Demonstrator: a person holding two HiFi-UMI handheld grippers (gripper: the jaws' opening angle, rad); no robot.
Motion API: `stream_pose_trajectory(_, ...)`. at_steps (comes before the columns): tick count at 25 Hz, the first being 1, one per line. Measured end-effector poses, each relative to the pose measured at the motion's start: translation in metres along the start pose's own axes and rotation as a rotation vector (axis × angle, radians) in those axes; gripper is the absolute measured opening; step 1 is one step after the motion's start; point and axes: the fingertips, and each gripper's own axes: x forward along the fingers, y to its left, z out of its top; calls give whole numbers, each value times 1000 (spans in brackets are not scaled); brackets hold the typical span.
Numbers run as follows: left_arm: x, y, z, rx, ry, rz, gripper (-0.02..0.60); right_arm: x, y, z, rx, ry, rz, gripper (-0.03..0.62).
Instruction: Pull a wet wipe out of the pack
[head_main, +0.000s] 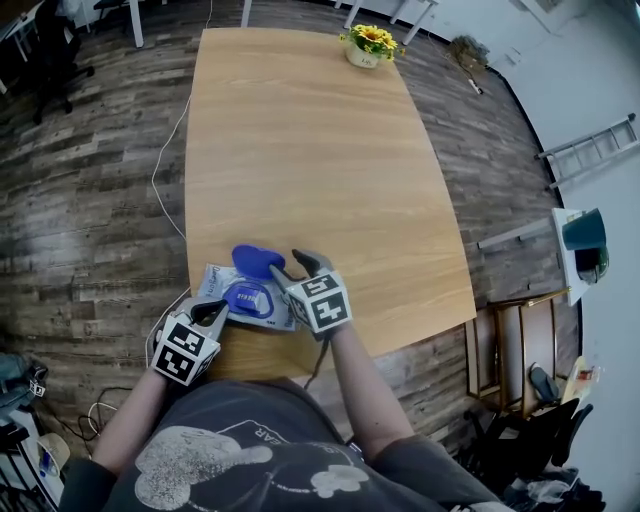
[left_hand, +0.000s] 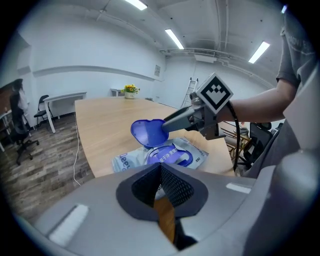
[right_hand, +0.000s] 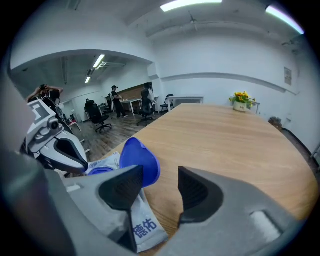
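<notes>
The wet wipe pack (head_main: 243, 297) lies flat near the table's front left edge, its blue flip lid (head_main: 257, 260) standing open. My left gripper (head_main: 212, 313) is shut, its tips at the pack's near edge; whether they pinch the wrapper is hidden. In the left gripper view the pack (left_hand: 172, 156) lies just past the shut left gripper (left_hand: 160, 175). My right gripper (head_main: 293, 268) stands open beside the raised lid. In the right gripper view the lid (right_hand: 140, 161) sits against the left jaw's outer side, and nothing is between the pads of the right gripper (right_hand: 160, 188).
A pot of yellow flowers (head_main: 368, 45) stands at the table's far edge. A white cable (head_main: 166, 160) runs over the wooden floor at the left. A ladder (head_main: 590, 150) and a small shelf (head_main: 578, 250) are at the right. Distant people (right_hand: 116, 98) stand by desks.
</notes>
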Motion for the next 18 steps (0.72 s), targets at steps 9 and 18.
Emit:
stream_pose_trajectory(9, 1, -11, 11, -1, 4, 40, 79, 12, 0, -9, 5, -48, 20, 178)
stream_pose_trajectory(18, 18, -25, 20, 176, 28, 134, 252, -23, -11, 1, 82, -247, 38, 115)
